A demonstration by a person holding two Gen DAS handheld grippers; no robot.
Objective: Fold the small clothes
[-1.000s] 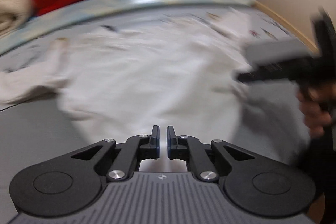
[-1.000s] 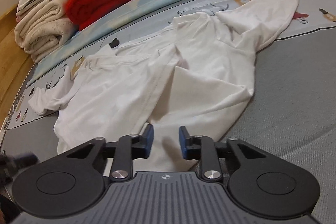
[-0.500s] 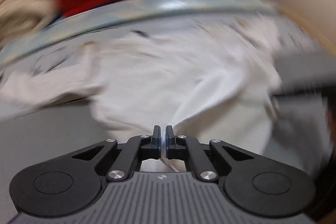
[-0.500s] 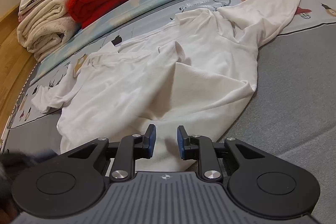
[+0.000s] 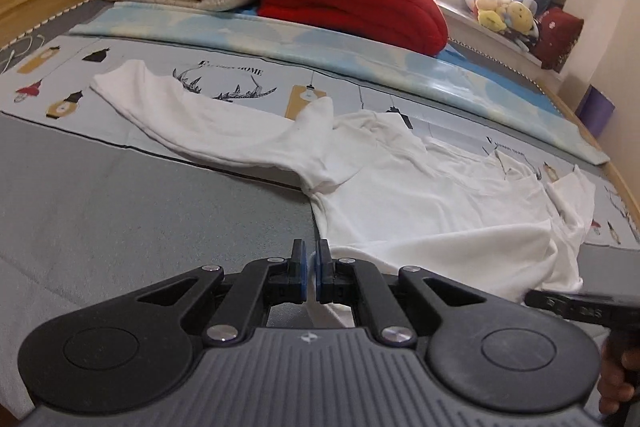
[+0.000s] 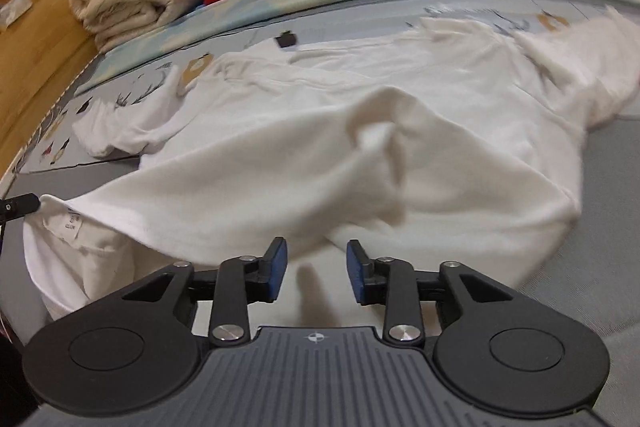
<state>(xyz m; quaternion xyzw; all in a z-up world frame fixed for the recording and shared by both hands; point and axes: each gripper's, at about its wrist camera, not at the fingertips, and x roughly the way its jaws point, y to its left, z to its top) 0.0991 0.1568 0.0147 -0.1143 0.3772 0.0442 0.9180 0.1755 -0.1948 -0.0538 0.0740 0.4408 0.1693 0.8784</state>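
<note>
My left tongs (image 5: 311, 270) are clamped on the hem of the white shirt (image 5: 420, 203), which sprawls on the bed (image 5: 120, 211) toward one o'clock, so I can pull it flat. My right tongs (image 6: 316, 269) are opening over the shirt's near edge, pinching nothing.

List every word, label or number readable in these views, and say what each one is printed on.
"HOME": on the printed bedsheet above the antler drawing; the word before it is too blurred to read.
Second line of print on the sheet near the white shirt: too small to read.
Care label inside the shirt hem: print too small to read.
Marking on the right gripper body: illegible.
</note>
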